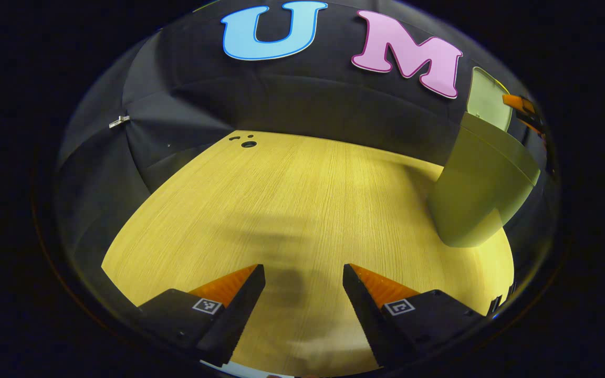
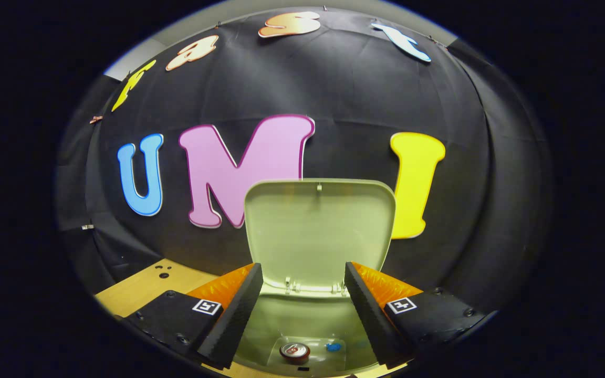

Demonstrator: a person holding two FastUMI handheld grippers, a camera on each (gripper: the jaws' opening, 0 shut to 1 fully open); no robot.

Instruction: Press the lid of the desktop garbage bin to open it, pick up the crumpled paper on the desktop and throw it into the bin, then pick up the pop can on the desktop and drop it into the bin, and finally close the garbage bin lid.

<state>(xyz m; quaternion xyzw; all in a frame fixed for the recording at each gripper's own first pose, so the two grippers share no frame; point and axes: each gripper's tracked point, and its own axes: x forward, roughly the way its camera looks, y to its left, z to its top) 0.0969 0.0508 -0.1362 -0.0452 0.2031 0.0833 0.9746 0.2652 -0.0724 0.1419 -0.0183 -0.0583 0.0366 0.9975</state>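
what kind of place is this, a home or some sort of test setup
Likely a staged recording booth, not a home: black cloth wall hung behind a bare wooden desktop, and a small green garbage bin with its lid up and a pop can inside.

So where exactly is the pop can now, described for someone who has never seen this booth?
Find the pale green garbage bin on the wooden desktop, its lid standing up. Looking down between the right gripper fingers, the pop can sits upright on the bin's floor, its round silver top beside a small blue scrap.
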